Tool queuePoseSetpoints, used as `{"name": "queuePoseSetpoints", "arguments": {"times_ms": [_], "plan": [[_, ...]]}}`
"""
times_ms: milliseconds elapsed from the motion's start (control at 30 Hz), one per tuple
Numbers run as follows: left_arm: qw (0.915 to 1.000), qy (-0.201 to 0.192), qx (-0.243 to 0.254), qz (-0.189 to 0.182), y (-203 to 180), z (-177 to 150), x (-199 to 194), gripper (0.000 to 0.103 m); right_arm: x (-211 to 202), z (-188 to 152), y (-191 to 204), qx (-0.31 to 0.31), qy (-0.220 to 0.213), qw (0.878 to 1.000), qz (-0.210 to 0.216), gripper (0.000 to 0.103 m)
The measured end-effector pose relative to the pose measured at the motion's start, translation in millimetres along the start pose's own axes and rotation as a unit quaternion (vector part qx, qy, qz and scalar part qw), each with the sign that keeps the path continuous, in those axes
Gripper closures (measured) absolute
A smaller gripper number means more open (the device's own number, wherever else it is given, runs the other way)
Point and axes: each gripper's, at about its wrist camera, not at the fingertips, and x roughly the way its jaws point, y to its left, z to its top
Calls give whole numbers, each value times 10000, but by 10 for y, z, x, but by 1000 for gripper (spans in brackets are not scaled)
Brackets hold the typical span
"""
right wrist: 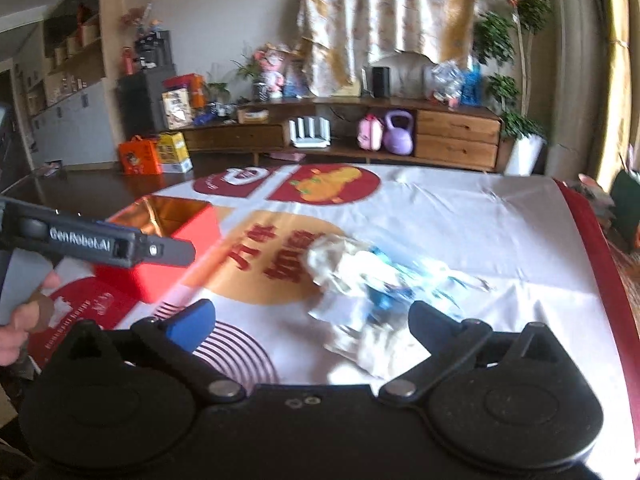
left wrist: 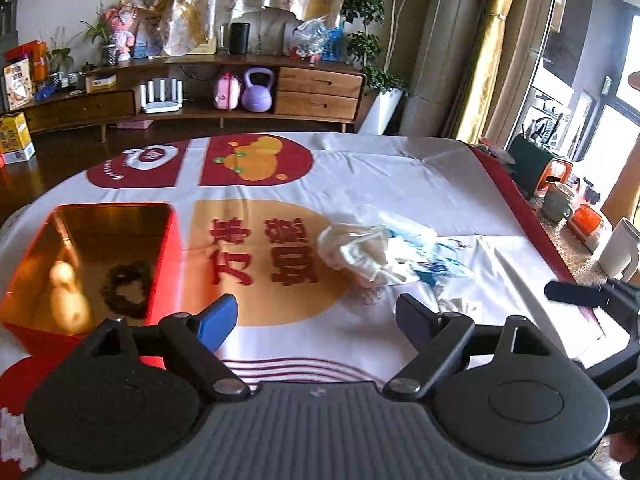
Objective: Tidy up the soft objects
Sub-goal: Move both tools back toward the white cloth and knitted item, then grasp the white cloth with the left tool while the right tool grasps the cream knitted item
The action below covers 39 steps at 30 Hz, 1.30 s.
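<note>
Both tongs spread wide, nothing pinched. Left tongs hovering over the table between tin and pile. Right tongs hanging just above that pile, blurred, white and blue cloth, possibly masks. Already in the tin: a dark hair tie and a pale bottle-like shape. Partway through, then, with the whole pile left to move.
</note>
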Motion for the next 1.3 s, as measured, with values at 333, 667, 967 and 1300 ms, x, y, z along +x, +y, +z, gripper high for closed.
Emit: {"name": "queuePoseSetpoints", "arguments": {"times_ms": [333, 667, 967, 1300], "plan": [[9998, 123, 141, 15, -298, 243, 511, 16, 247, -245, -348, 74, 322, 9993, -201, 0], [9988, 492, 45, 26, -334, 405, 1099, 16, 713, -330, -527, -53, 781, 9967, -217, 0], [9951, 880, -128, -428, -283, 483, 1547, 16, 919, -322, -525, -42, 903, 9958, -105, 0], [9883, 1280, -505, -657, -185, 496, 1970, 16, 1028, -337, -507, -27, 1027, 9947, -93, 0]]}}
